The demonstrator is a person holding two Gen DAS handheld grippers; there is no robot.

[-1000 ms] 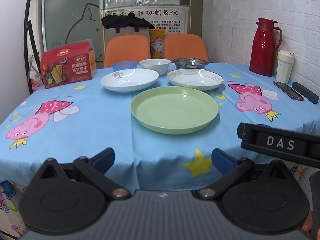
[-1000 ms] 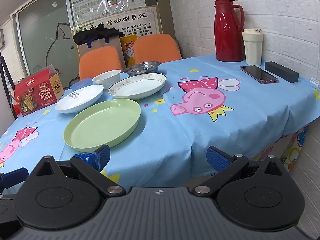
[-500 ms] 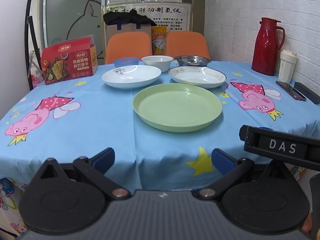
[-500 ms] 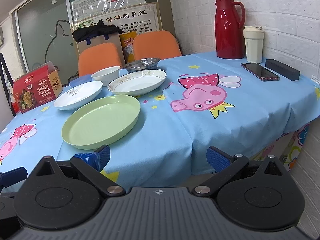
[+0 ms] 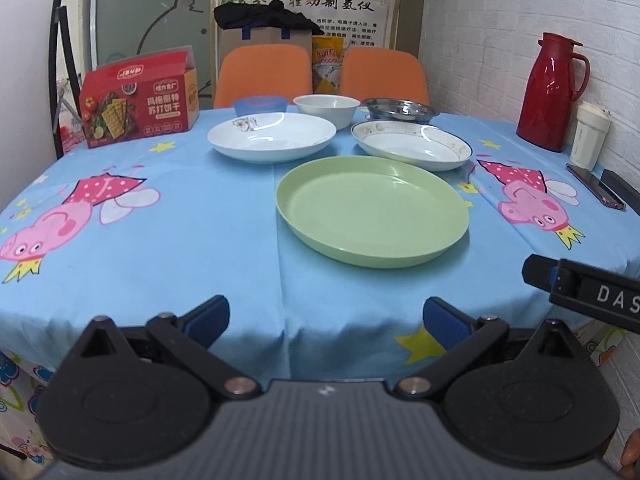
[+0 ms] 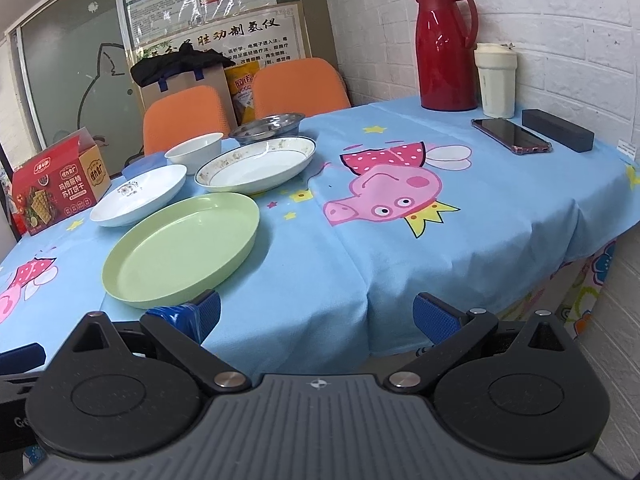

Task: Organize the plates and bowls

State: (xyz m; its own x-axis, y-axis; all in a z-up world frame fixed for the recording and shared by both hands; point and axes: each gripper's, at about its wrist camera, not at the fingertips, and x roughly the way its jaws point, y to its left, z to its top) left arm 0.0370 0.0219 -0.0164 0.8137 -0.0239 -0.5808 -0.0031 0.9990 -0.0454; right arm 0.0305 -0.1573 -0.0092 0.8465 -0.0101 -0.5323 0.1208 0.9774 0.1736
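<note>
A green plate point(image 5: 372, 210) point(image 6: 182, 248) lies nearest me on the blue tablecloth. Behind it sit a white plate point(image 5: 272, 136) point(image 6: 138, 194) and a patterned-rim plate point(image 5: 412, 144) point(image 6: 256, 164). Further back are a white bowl point(image 5: 326, 108) point(image 6: 194, 152), a blue bowl point(image 5: 260, 105) and a steel dish point(image 5: 400, 107) point(image 6: 266, 125). My left gripper point(image 5: 326, 320) is open and empty at the table's front edge. My right gripper point(image 6: 316, 316) is open and empty, just right of the green plate.
A red cracker box point(image 5: 136, 98) stands back left. A red thermos point(image 6: 444, 46), a cream cup point(image 6: 496, 80), a phone point(image 6: 510, 136) and a black case point(image 6: 558, 130) sit by the brick wall at right. Two orange chairs point(image 5: 264, 74) stand behind the table.
Both grippers have moved slightly forward and up toward the table; the dishes sit a little lower and larger in view. Nothing on the table has moved.
</note>
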